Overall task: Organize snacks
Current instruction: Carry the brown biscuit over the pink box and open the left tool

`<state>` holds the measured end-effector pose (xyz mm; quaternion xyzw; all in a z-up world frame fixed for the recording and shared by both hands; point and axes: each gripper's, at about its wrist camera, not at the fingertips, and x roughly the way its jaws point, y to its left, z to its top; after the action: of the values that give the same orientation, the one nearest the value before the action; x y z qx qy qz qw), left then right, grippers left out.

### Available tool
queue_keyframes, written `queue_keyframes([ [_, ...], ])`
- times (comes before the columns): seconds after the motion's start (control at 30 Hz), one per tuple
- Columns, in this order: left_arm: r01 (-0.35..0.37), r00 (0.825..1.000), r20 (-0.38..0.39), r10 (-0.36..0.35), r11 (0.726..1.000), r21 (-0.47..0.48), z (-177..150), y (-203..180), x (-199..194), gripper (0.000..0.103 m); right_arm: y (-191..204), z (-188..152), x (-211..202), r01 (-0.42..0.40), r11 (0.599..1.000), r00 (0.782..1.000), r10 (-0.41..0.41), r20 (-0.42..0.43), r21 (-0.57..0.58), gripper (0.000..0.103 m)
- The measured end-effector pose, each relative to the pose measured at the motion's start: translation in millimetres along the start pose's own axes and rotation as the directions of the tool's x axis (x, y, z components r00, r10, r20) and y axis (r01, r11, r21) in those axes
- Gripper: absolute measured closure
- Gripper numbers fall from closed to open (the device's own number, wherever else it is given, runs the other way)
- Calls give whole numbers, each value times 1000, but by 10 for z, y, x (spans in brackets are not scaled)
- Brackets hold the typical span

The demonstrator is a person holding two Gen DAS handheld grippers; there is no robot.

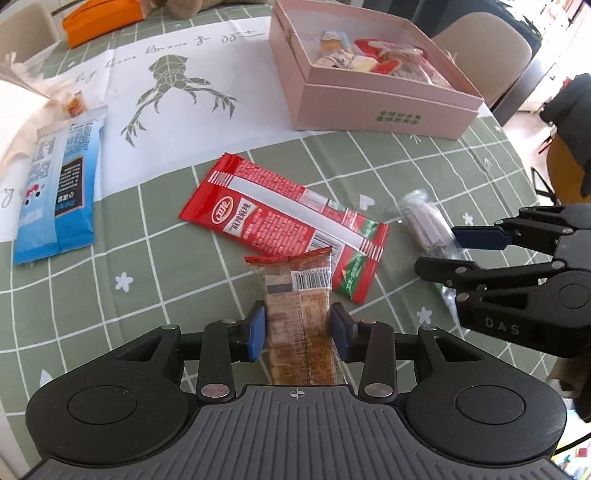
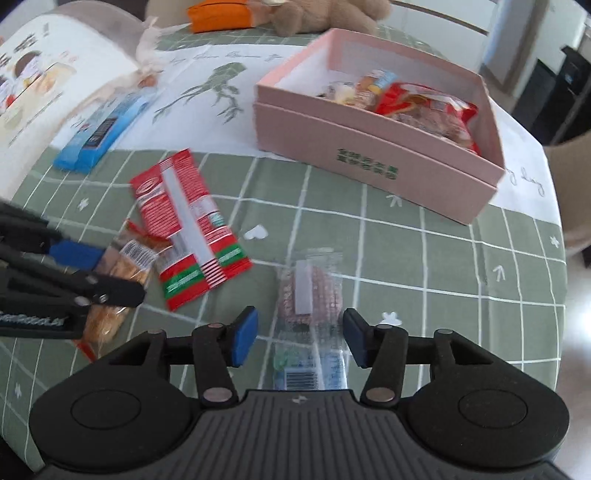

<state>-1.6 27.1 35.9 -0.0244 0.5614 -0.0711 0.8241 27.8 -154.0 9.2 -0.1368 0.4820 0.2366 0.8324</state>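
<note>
My left gripper (image 1: 297,328) is shut on a brown biscuit packet (image 1: 295,295) with a barcode label, its blue pads against both sides. The packet's far end overlaps a red snack packet (image 1: 280,214) lying on the green checked tablecloth. My right gripper (image 2: 300,338) is open and straddles a clear packet of pinkish snacks (image 2: 310,291) that lies on the cloth; there is a gap at the left pad. The right gripper (image 1: 439,251) also shows at the right edge of the left wrist view. Beyond stands an open pink box (image 2: 351,147) holding several snacks.
A blue packet (image 1: 59,192) lies at the left on a white printed sheet, with a small orange snack (image 1: 75,103) behind it. An orange pouch (image 2: 218,14) and a plush toy (image 2: 325,14) sit at the far edge. A large white bag (image 2: 48,81) stands far left. Chairs ring the table.
</note>
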Motion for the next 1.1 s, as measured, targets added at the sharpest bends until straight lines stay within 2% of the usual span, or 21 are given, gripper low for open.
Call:
queue_keyframes([
  [0.07, 4, 1000, -5, -4, 1000, -6, -10, -9, -10, 62, -19, 13, -14, -20, 1000, 1000, 20, -13, 2, 65],
  [0.17, 60, 998, -7, -61, 995, -78, -5, 37, -51, 63, -112, 67, -49, -48, 998, 999, 49, -19, 36, 66],
  [0.23, 82, 996, 31, -79, 992, -99, 67, 33, -157, 63, -203, 139, -108, -63, 996, 998, 64, -5, 59, 66],
  [0.33, 103, 989, 112, -92, 990, -100, 340, -29, -387, 63, -361, 331, -245, -88, 992, 996, 85, 36, 89, 66],
  [0.4, 120, 981, 164, -104, 989, -90, 612, -93, -516, 63, -467, 504, -333, -91, 991, 995, 86, 56, 94, 98],
  [0.5, 111, 963, 253, -91, 992, -63, 1064, -180, -667, 63, -638, 767, -473, -100, 989, 989, 87, 117, 109, 98],
  [0.53, 106, 961, 262, -89, 993, -53, 1196, -204, -668, 63, -689, 849, -512, -99, 989, 987, 84, 135, 109, 98],
  [0.63, 136, 961, 253, -113, 988, -74, 1618, -254, -516, 62, -779, 970, -518, -112, 988, 987, 98, 131, 105, 97],
  [0.7, 168, 958, 250, -138, 980, -104, 1884, -274, -331, 61, -746, 927, -454, -104, 991, 989, 94, 115, 84, 96],
  [0.77, 175, 966, 209, -149, 978, -110, 2159, -300, -56, 60, -680, 835, -324, -97, 993, 993, 92, 70, 69, 92],
  [0.83, 95, 983, 168, -77, 990, -105, 2273, -279, 141, 61, -604, 714, -171, -89, 994, 996, 88, 20, 69, 81],
  [0.87, 47, 988, 153, -31, 994, -102, 2306, -293, 202, 61, -571, 657, -110, -84, 994, 996, 84, 1, 70, 72],
  [0.9, 13, 989, 148, 2, 995, -98, 2315, -312, 228, 61, -525, 583, -40, -81, 995, 996, 82, -22, 66, 67],
  [1.03, -26, 987, 153, 38, 996, -82, 2241, -290, 196, 61, -415, 388, 157, -53, 998, 995, 56, -77, 43, 67],
  [1.1, -63, 983, 167, 71, 996, -57, 2196, -276, 155, 61, -409, 370, 175, -64, 997, 996, 67, -56, 52, 62],
])
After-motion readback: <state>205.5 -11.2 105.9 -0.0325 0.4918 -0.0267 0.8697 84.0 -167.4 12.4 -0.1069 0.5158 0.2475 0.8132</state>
